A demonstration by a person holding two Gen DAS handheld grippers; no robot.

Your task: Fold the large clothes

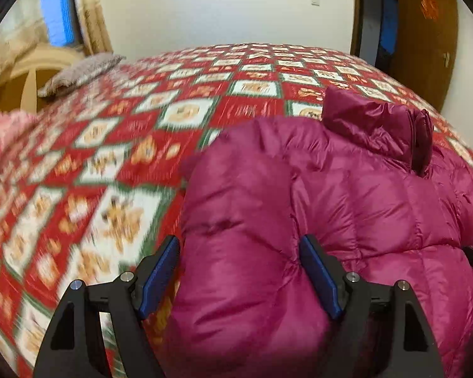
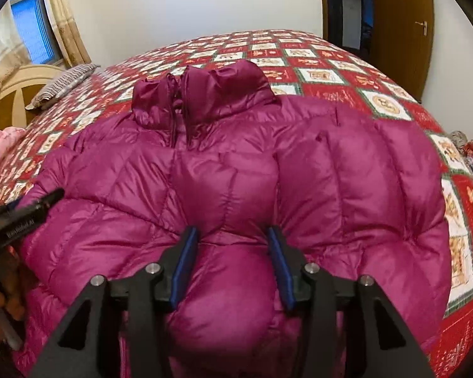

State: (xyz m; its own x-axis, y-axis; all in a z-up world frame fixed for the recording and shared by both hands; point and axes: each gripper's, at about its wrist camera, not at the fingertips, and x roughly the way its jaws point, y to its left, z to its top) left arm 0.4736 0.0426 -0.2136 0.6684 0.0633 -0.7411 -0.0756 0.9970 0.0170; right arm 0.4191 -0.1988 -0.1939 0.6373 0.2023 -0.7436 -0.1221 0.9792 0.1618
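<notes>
A magenta puffer jacket (image 2: 236,157) lies spread on the red patterned bedspread (image 2: 331,63), collar (image 2: 205,91) pointing away from me, zip closed. My right gripper (image 2: 231,231) sits at the jacket's near middle, and its blue pads squeeze a puffy fold that bulges between them. In the left wrist view the jacket (image 1: 347,189) fills the right half. My left gripper (image 1: 239,242) stands wide at the jacket's left edge. A thick fold lies between its fingers, with the right pad dented into the fabric and the left pad just beside it. The left gripper (image 2: 31,211) also shows at the right view's left edge.
A striped pillow (image 2: 60,85) and cream headboard (image 2: 19,78) are at the far left. Pink fabric (image 1: 3,132) lies at the bed's left edge and a small pile of clothes (image 2: 470,154) at its right edge. A wooden door (image 2: 403,31) stands beyond the bed.
</notes>
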